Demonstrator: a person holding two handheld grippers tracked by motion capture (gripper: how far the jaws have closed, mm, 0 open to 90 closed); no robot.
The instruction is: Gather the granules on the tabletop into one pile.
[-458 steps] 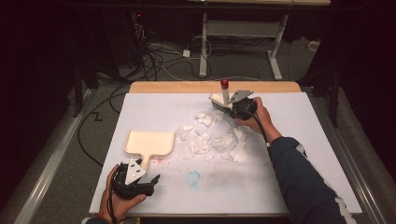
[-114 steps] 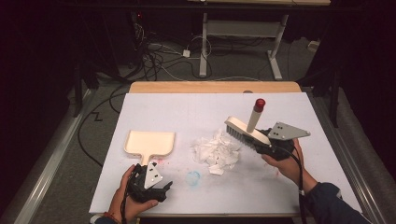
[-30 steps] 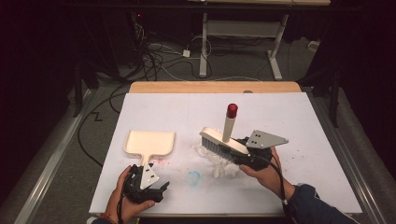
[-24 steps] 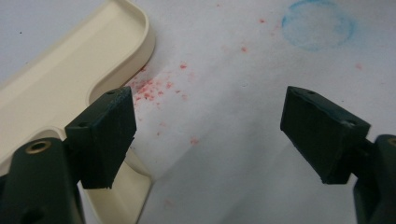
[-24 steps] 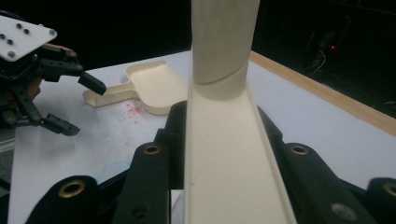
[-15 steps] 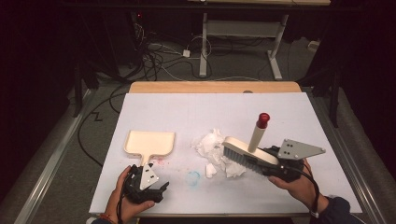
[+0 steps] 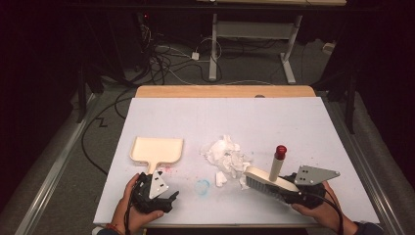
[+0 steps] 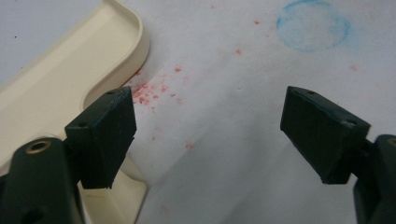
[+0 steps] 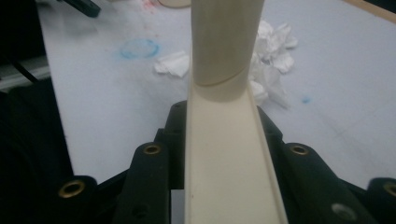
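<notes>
A cream brush [image 7: 266,178] with an upright handle and a red tip [image 7: 280,150] stands near the table's front right. My right gripper [image 7: 286,190] is shut on its back; in the right gripper view the cream brush body [image 9: 224,154] sits clamped between the jaws. A pile of crumpled white paper [image 7: 226,152] lies just left of the brush, with a loose scrap [image 7: 220,178] nearer the front. The cream dustpan [image 7: 156,149] lies flat at the left. My left gripper [image 7: 169,199] rests open just in front of its handle, with the dustpan [image 8: 56,84] beside the left jaw.
A blue chalk ring [image 7: 201,186] and red specks [image 8: 149,91] mark the white table board [image 7: 293,122]. A wooden strip [image 7: 225,91] edges the far side. Cables and a desk frame lie on the floor beyond. Bare board lies right of and behind the paper.
My right gripper has carried the brush off the paper pile, to the right and toward the front edge. The left gripper has stayed put.
</notes>
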